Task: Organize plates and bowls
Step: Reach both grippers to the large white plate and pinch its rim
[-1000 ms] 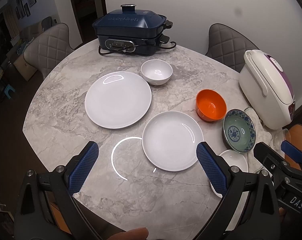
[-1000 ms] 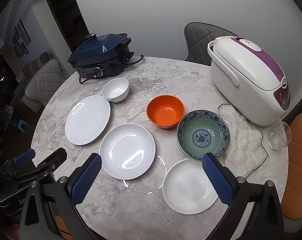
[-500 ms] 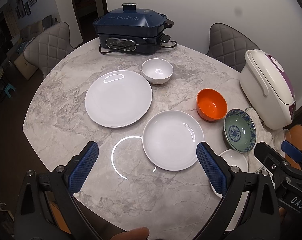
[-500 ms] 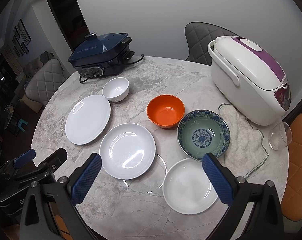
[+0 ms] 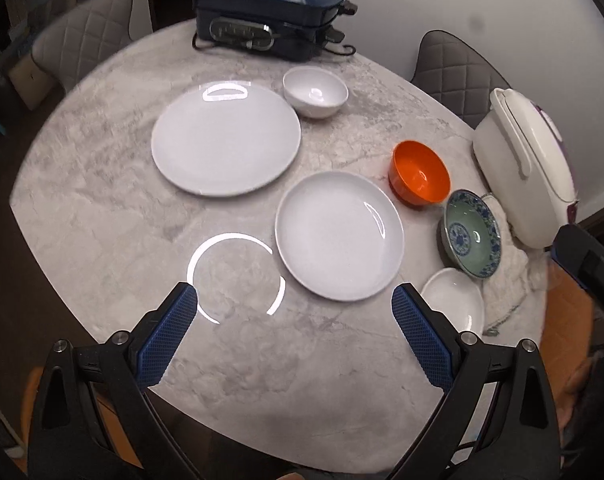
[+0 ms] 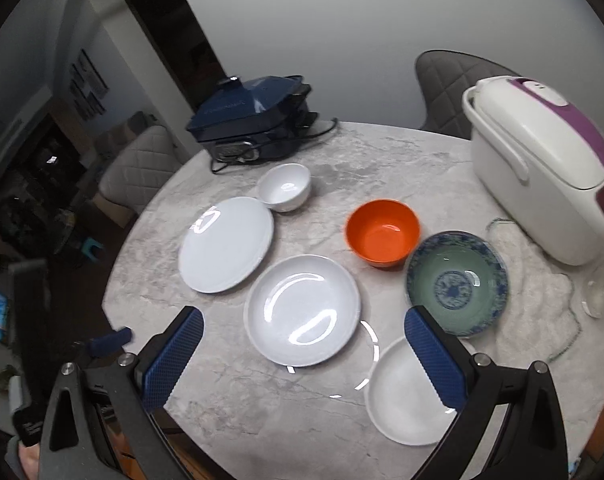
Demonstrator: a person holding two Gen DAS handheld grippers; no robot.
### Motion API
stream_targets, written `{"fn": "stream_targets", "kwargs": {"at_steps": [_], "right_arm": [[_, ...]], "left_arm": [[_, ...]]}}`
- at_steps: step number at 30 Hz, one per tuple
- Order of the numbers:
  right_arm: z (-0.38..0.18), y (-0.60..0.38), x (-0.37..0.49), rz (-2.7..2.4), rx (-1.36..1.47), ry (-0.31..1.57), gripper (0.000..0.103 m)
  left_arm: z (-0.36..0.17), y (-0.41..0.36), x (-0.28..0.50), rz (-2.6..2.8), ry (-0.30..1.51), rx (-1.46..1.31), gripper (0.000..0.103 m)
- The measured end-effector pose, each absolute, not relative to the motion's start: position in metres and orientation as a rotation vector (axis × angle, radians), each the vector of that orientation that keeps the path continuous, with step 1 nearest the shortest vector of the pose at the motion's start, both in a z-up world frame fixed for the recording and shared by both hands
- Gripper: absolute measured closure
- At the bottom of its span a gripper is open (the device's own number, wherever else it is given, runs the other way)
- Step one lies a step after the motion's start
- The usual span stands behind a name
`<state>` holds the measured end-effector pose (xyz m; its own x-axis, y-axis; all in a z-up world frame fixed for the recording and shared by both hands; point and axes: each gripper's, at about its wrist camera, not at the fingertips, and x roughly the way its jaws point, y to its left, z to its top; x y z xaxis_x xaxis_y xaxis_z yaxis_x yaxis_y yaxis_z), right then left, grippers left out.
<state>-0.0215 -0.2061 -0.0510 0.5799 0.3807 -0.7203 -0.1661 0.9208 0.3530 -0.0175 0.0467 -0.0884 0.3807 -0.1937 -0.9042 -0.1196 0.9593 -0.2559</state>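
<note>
Hovering over the near edge of the round marble table (image 5: 102, 220), the left gripper (image 5: 294, 300) is holding its blue-padded jaws wide apart with nothing between them. The right gripper (image 6: 304, 322) is doing the same, jaws spread and empty, above the table's near side.

The dishes are all sitting separately on the tabletop — none stacked. A large white plate (image 5: 226, 142) is lying toward the far left, with a small white bowl (image 5: 315, 92) just beside its far right rim. A medium white plate (image 5: 339, 236) is resting near the middle, and an orange bowl (image 5: 419, 176) is standing just beyond it to the right. A blue-patterned bowl (image 6: 457, 282) is sitting beside the orange one, near a white rice cooker (image 6: 542, 164). A small white plate (image 6: 406, 396) is lying at the near edge, partly under the right gripper's right finger.
</note>
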Motion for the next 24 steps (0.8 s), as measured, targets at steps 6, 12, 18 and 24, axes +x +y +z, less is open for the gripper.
{"fn": "stream_targets", "kwargs": {"at_steps": [6, 12, 18, 24], "right_arm": [[-0.077, -0.191, -0.002, 0.503, 0.403, 0.932, 0.0], [-0.094, -0.166, 0.046, 0.515, 0.509, 0.943, 0.0], [-0.126, -0.117, 0.113, 0.496, 0.57, 1.01, 0.005], [-0.17, -0.086, 0.165, 0.46, 0.6, 1.11, 0.023]], "left_arm": [[-0.131, 0.101, -0.039, -0.098, 1.209, -0.418, 0.003], [-0.163, 0.164, 0.018, -0.123, 1.349, -0.418, 0.002], [-0.184, 0.261, 0.124, -0.152, 1.302, -0.392, 0.003], [-0.203, 0.301, 0.223, -0.36, 1.301, -0.24, 0.004]]}}
